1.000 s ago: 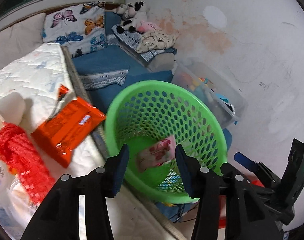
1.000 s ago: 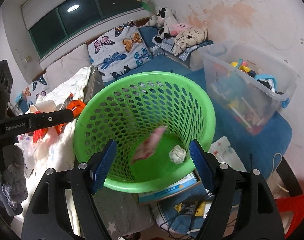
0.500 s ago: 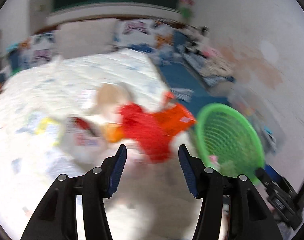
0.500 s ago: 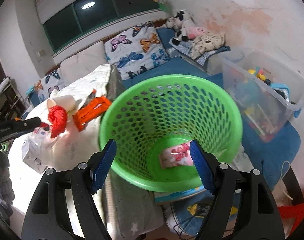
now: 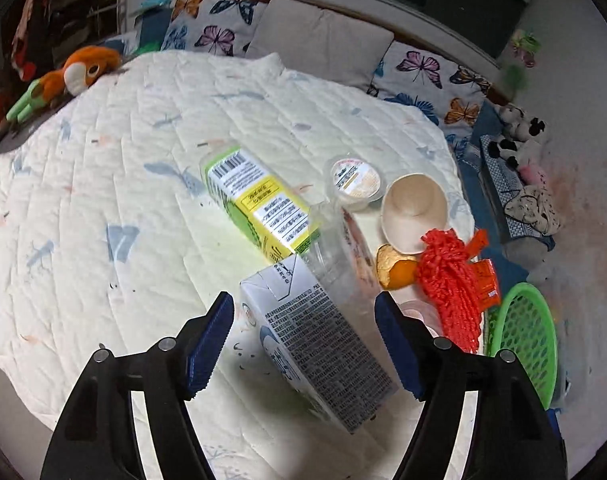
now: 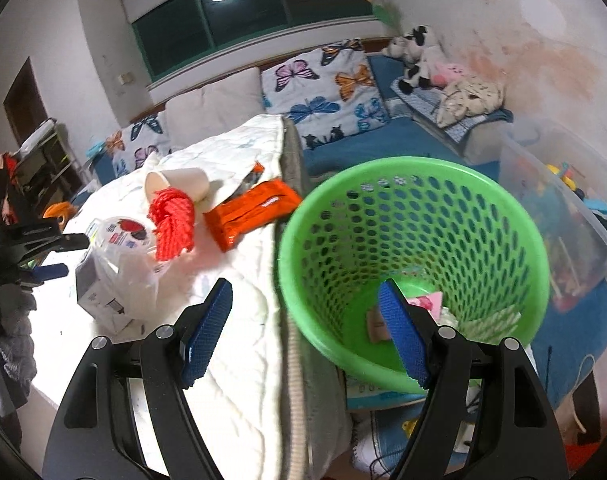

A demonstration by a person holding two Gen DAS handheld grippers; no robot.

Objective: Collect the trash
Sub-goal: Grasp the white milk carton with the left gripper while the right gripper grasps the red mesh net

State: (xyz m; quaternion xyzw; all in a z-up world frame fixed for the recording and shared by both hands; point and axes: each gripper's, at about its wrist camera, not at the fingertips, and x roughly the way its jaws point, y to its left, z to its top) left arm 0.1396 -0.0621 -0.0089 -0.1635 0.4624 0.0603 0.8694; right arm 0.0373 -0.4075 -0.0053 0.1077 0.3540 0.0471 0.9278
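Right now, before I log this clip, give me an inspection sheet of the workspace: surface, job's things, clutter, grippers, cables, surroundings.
Surface: white quilted bedspread, wrinkled, on a bed.
Job's things: grey-printed carton lying between the left gripper fingers, untouched; green-yellow carton, clear plastic bottle, sealed cup, paper cup, orange peel, red mesh bundle, orange wrapper. Green basket beside the bed holds a pink wrapper and other scraps.
Clutter: orange plush toy at the bed's far edge.
Grippers: left open over the carton; right gripper open, empty, at the basket's rim.
Cables: dark cords on the floor.
Surroundings: butterfly pillows, clear toy bin, stained wall.
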